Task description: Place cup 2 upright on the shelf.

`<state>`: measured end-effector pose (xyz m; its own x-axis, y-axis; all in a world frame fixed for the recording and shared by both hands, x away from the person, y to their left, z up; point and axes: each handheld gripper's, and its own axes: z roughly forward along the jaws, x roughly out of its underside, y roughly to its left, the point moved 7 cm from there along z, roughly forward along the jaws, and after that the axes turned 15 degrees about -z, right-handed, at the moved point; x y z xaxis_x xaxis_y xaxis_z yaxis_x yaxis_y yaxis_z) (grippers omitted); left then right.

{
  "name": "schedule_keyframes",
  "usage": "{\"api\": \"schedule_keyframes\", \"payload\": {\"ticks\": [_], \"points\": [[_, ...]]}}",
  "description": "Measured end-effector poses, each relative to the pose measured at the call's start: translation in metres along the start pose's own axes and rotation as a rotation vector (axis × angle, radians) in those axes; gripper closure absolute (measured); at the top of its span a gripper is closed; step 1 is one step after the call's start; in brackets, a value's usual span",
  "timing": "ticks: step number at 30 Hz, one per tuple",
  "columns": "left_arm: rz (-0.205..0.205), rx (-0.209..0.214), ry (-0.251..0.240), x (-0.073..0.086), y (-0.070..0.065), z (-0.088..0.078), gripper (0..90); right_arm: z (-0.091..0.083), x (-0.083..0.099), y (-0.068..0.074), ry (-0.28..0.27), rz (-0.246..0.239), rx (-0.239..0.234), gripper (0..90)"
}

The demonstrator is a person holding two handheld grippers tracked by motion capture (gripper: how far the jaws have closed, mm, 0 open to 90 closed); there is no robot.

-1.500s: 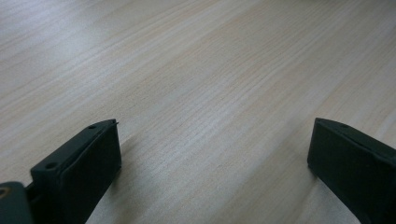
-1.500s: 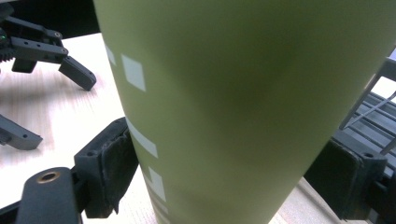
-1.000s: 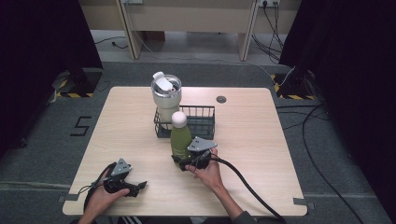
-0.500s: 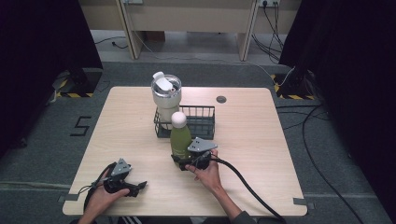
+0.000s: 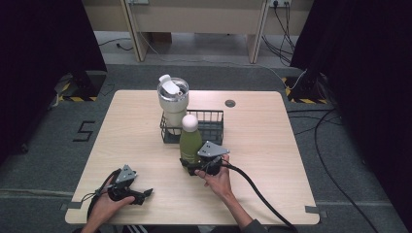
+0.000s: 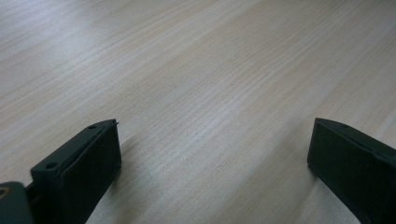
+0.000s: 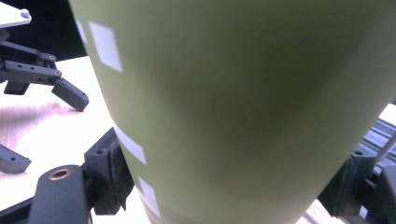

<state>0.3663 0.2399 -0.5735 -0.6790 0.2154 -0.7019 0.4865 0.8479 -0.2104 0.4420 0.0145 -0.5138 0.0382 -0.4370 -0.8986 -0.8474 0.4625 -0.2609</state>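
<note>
Olive-green bottle (image 5: 190,144) – white cap, blk wire basket (image 5: 212,127)

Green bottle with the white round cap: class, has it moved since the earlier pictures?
No. The green bottle stands at the same spot before the black wire basket.

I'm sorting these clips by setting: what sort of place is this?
Probably a lab recording bay: a light wooden table on grey carpet, black curtains at both sides, and hazard-striped tape with cables on the floor.
</note>
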Motion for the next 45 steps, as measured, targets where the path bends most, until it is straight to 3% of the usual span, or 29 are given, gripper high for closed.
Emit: {"api": "schedule_keyframes", "payload": {"ticks": [27, 45], "points": [[0.000, 0.000, 0.001, 0.000, 0.000, 0.000, 2.2, -0.018, -0.010, -0.016, 0.018, 0.009, 0.029, 20.8], [0.000, 0.000, 0.000, 0.000, 0.000, 0.000, 2.2, -0.033, -0.022, -0.033, -0.003, 0.028, 0.046, 20.8]]}}
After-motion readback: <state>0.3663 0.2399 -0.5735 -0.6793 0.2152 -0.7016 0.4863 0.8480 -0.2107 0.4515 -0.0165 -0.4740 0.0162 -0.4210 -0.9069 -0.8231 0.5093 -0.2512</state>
